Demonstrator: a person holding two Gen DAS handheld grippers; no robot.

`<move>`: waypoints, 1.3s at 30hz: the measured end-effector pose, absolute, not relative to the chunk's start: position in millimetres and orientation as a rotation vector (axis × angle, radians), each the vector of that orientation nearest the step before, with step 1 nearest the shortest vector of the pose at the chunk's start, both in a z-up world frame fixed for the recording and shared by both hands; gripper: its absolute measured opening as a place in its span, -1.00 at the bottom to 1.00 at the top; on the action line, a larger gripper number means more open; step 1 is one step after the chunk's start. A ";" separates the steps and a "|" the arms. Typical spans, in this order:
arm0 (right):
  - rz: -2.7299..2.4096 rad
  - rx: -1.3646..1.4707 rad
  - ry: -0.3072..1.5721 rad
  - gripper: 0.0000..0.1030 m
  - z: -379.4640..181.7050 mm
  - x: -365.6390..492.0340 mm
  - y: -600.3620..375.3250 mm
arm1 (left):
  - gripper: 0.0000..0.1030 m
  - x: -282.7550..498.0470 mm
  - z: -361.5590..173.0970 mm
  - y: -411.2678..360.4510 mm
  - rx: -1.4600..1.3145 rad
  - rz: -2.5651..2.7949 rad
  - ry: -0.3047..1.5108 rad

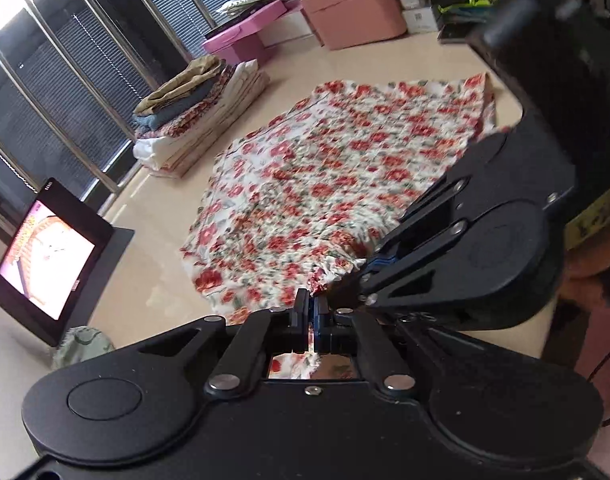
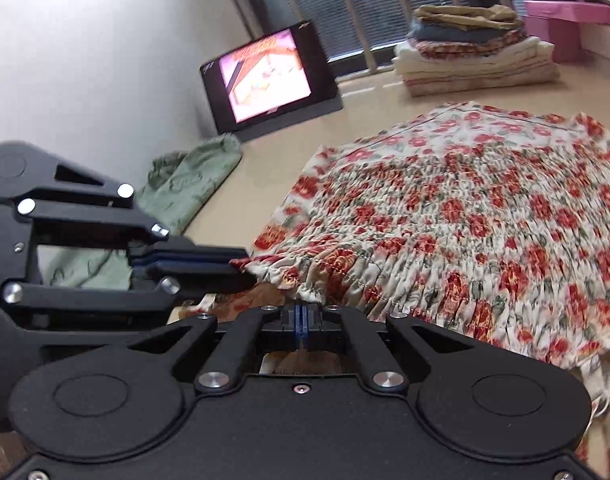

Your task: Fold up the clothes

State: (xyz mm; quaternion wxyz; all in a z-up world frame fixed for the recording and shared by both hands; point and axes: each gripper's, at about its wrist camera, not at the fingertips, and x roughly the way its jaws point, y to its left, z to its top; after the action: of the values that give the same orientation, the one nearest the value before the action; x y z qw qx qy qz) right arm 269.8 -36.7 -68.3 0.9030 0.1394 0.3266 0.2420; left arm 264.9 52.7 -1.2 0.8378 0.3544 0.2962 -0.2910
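A white garment (image 2: 465,216) with red flowers and a shirred, ruffled hem lies spread on the counter (image 1: 153,280). Left gripper (image 1: 312,304) and right gripper (image 2: 301,312) both pinch its near hem at 6 o'clock.

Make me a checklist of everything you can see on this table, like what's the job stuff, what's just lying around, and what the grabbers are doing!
Surface: beige table, smooth and glossy.
Job's things: floral garment spread flat; stack of folded clothes near the window.
Clutter: green cloth crumpled by the tablet, whose screen is on; pink boxes at the far edge.
Grippers: left gripper shut on the floral garment's near hem; right gripper shut on the same hem, close beside it.
Cables: thin dark cable at the right edge of the left wrist view.
Surroundings: window blinds behind the table; white wall.
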 end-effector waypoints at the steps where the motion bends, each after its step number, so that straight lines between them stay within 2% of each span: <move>1: 0.498 0.332 0.669 -0.99 -70.6 270.4 -40.0 | -0.96 266.0 0.1 53.3 0.738 -0.619 0.630; 7: 0.509 0.441 0.705 -0.87 -76.9 271.9 -49.7 | -0.96 269.8 -6.5 52.8 0.729 -0.616 0.676; 10: 0.523 0.450 0.720 -0.58 -70.4 266.7 -59.8 | -0.95 271.1 -11.7 53.2 0.727 -0.603 0.693; 11: 0.533 0.444 0.720 -0.36 -67.2 264.4 -63.3 | -0.95 271.5 -13.5 53.4 0.726 -0.599 0.699; 12: 0.543 0.437 0.721 -0.23 -64.0 262.1 -66.8 | -0.95 272.4 -16.1 52.8 0.726 -0.596 0.704; 19: 0.627 0.400 0.750 -0.21 -47.6 246.4 -80.6 | -0.92 264.8 -33.4 46.0 0.775 -0.579 0.713; 20: 0.645 0.393 0.757 -0.21 -45.9 242.9 -83.6 | -0.86 262.9 -32.7 46.9 0.782 -0.574 0.713; 22: 0.670 0.368 0.755 -0.21 -42.3 233.2 -92.8 | -0.49 259.0 -29.8 50.4 0.787 -0.567 0.709; 23: 0.674 0.357 0.751 -0.21 -40.6 228.5 -98.9 | -0.14 256.8 -26.4 54.0 0.777 -0.568 0.701; 24: 0.675 0.349 0.745 -0.21 -38.9 223.9 -105.7 | 0.03 254.9 -22.2 57.6 0.762 -0.569 0.689; 25: 0.670 0.340 0.737 -0.21 -37.4 219.5 -112.7 | 0.05 253.0 -17.2 61.3 0.744 -0.569 0.675; 33: 0.510 0.306 0.661 -0.21 -31.6 197.2 -168.0 | 0.00 275.2 12.7 55.1 0.446 -0.552 0.599; 34: 0.488 0.296 0.650 -0.21 -30.4 196.4 -173.4 | -0.06 280.5 10.2 49.2 0.433 -0.549 0.607; 36: 0.447 0.279 0.630 -0.21 -27.5 194.8 -184.2 | -0.53 289.9 -0.5 35.7 0.454 -0.554 0.657; 39: 0.384 0.258 0.612 -0.21 -25.1 194.4 -202.6 | -0.66 292.7 -27.2 19.6 0.549 -0.572 0.730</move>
State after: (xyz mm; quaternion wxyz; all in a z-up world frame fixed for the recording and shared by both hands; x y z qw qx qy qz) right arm 194.4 -202.6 -25.1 0.9273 0.1257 0.2985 0.1875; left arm 292.7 19.6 -27.2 0.8582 0.2615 0.3478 -0.2721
